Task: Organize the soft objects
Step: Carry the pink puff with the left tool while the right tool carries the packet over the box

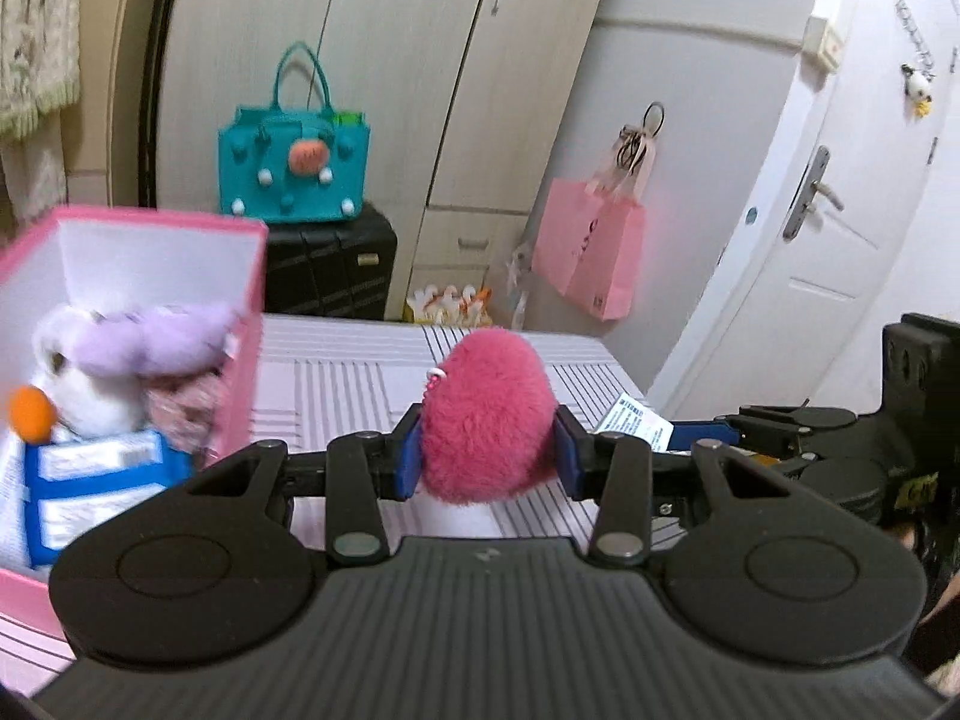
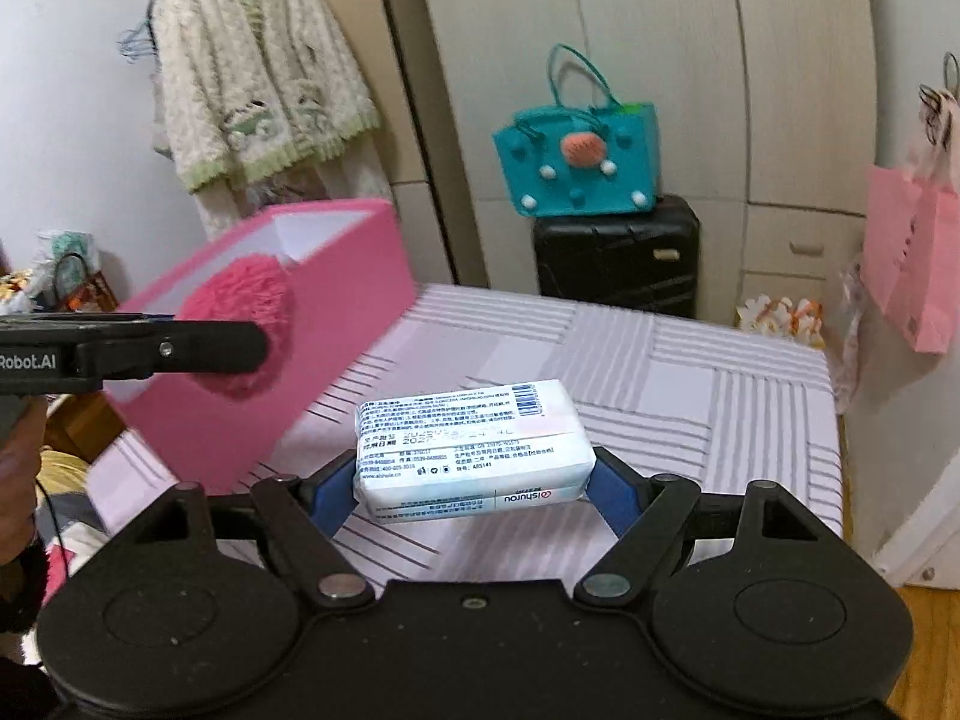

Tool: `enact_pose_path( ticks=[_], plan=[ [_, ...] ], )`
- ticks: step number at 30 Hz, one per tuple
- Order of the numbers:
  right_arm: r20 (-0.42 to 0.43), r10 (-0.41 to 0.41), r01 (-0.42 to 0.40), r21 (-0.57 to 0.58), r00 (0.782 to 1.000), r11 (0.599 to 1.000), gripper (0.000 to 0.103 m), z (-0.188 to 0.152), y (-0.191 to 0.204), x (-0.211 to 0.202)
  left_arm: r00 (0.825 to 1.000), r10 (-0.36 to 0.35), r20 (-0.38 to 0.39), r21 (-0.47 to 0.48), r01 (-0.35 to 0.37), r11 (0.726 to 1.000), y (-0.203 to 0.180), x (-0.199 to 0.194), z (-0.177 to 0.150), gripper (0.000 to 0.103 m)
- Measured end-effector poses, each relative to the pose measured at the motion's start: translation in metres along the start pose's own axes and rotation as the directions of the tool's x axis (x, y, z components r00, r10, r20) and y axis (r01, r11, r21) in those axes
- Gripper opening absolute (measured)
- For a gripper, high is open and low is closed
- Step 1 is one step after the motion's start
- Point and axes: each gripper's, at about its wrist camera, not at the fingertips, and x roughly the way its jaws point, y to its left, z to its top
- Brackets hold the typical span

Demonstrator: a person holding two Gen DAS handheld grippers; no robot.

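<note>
Left gripper (image 1: 487, 450): jaws drawn narrow, blue pads pressed into both sides of a fluffy red pompom (image 1: 486, 414), which is carried clear of the striped bed cover (image 1: 336, 384), to the right of the pink box (image 1: 240, 312). The box already contains a lilac-and-white plush toy (image 1: 120, 360) and a blue-edged packet (image 1: 90, 480). Right gripper (image 2: 474, 480): jaws spread wide, pads clamping the two ends of a white tissue pack (image 2: 468, 450), raised above the cover to the right of the box.
</note>
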Motion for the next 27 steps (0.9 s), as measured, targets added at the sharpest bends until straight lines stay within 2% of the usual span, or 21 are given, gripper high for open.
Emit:
enact_pose_path(
  ticks=[7,12,15,20,22,24,27],
  plan=[
    [0.026,0.093,-0.091,-0.061,0.995,0.994,0.083,0.024,0.044,-0.009,0.999,0.033,0.035,0.028,-0.034,0.999,0.032,-0.057,0.014,0.042],
    [0.028,0.148,-0.143,-0.121,0.989,0.982,0.083,0.041,0.078,0.0,0.987,0.151,0.052,0.038,-0.153,0.987,0.067,-0.083,0.019,0.042],
    [0.017,0.171,-0.167,-0.158,0.985,0.973,0.083,0.051,0.097,0.009,0.974,0.223,0.027,0.016,-0.224,0.975,0.094,-0.089,0.019,0.042],
    [-0.011,0.189,-0.187,-0.217,0.982,0.958,0.083,0.068,0.122,0.025,0.958,0.284,-0.044,0.044,-0.283,0.958,0.129,-0.091,0.024,0.042],
    [-0.022,0.195,-0.195,-0.238,0.981,0.951,0.083,0.075,0.13,0.032,0.954,0.297,-0.039,0.075,-0.293,0.953,0.135,-0.092,0.025,0.042],
    [-0.045,0.206,-0.211,-0.263,0.978,0.942,0.083,0.082,0.14,0.041,0.96,0.278,-0.044,0.085,-0.274,0.958,0.143,-0.091,0.029,0.042],
    [-0.106,0.249,-0.269,-0.287,0.963,0.919,0.083,0.091,0.155,0.057,0.963,0.265,-0.042,0.087,-0.261,0.961,0.153,-0.085,0.034,0.042]
  ],
)
